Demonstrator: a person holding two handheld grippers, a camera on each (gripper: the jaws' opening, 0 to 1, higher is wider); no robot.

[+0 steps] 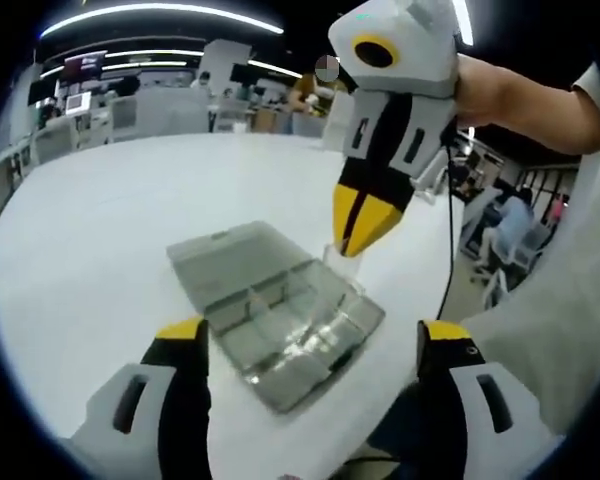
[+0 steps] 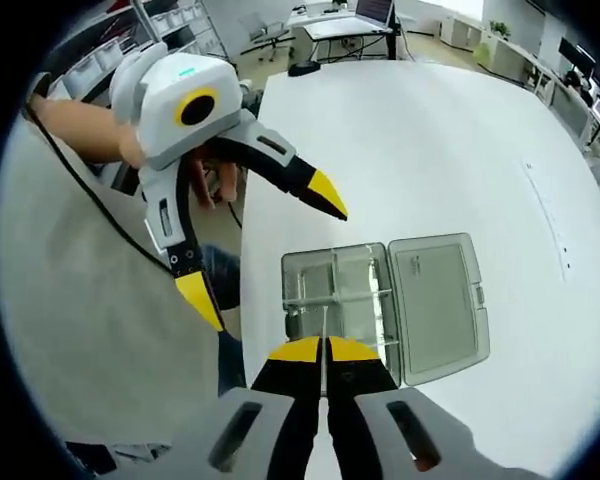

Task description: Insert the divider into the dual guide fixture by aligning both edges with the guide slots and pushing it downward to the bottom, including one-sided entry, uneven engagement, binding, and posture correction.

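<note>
**One clear box open on a white table, a thin divider pinched above it**

The white table (image 1: 100,260) is broad and bare-topped, its rounded edge running near the box. Around it lies an open office: ceiling strip lights (image 1: 160,12) at 12 o'clock in the left gripper view, and desks with chairs (image 2: 330,25) at 12 o'clock in the right gripper view.

Count: one transparent compartment box (image 1: 280,330), two grippers, one divider.

In the left gripper view, the left gripper (image 1: 315,340) rises from 6 o'clock, its jaws spread wide and holding nothing, with the box lying between the yellow tips. The box's lid (image 1: 225,255) lies flat, hinged open toward 11 o'clock. The right gripper (image 1: 365,235) comes down from 1 o'clock, its tips together just above the box's 2 o'clock corner.

In the right gripper view, the jaws are closed narrow on the divider (image 2: 325,340), a thin clear sheet seen edge-on, standing over the box's tray near its slotted walls. Whether its edges sit in the slots, I cannot tell.
</note>
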